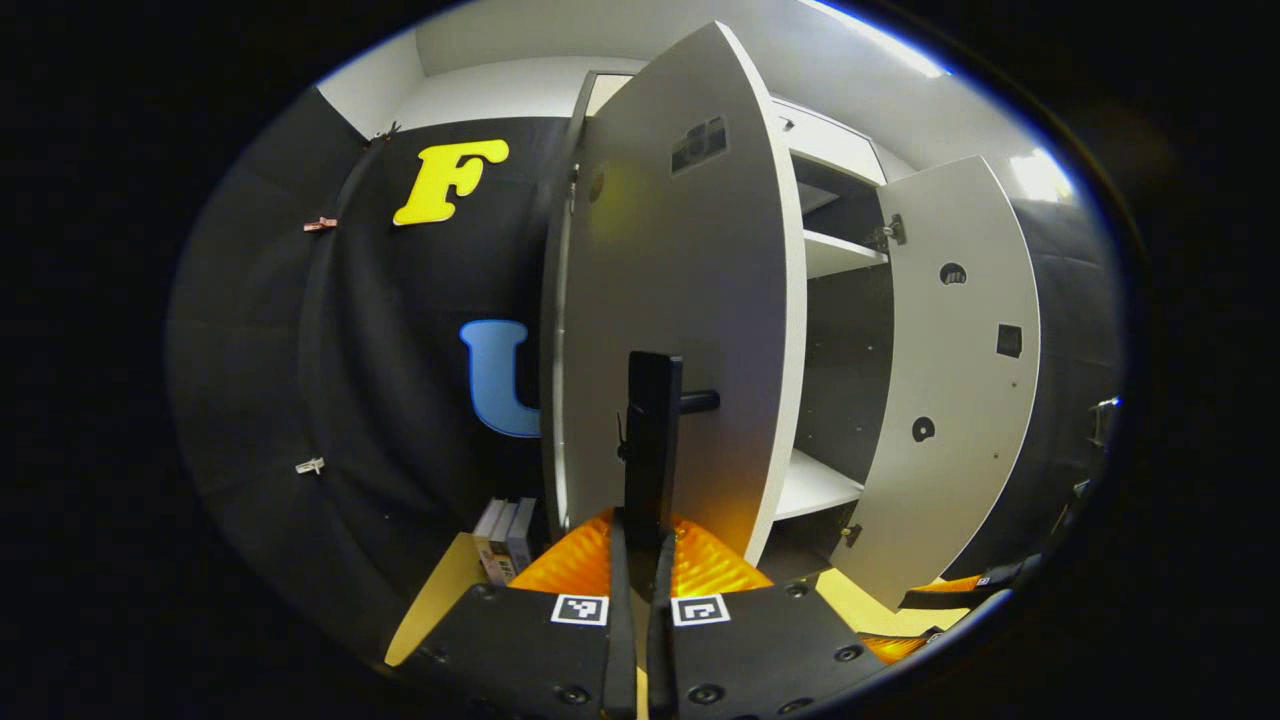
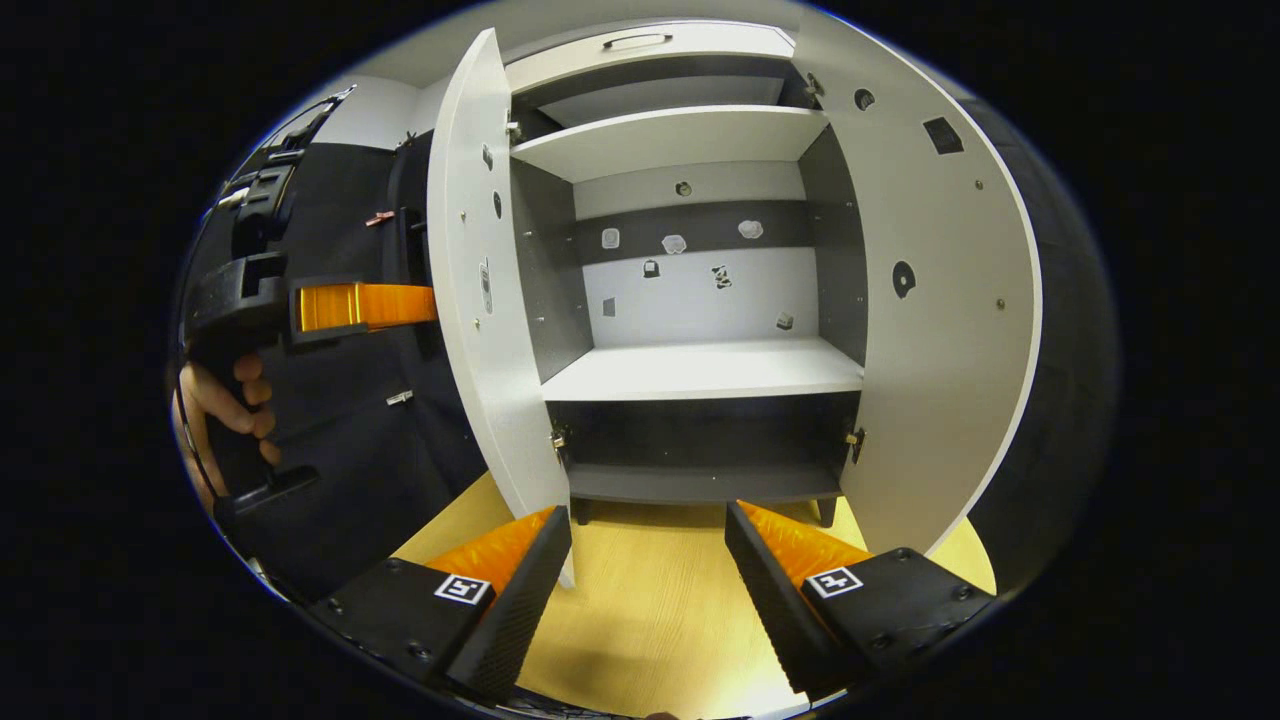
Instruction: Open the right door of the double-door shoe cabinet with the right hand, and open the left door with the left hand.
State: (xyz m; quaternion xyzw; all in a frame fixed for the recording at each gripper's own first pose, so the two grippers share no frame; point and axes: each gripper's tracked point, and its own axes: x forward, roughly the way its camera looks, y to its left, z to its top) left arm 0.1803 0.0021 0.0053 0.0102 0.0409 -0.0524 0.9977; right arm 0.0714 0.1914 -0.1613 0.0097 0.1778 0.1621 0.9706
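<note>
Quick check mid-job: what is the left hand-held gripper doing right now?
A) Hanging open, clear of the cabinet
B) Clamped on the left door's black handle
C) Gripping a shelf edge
B: the left hand-held gripper has both fingers closed on the left door's black handle.

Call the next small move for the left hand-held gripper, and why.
Probably open its fingers and back off: the left hand-held gripper is clamped on the left door's handle, and both the left door and right door already stand wide open.
</note>
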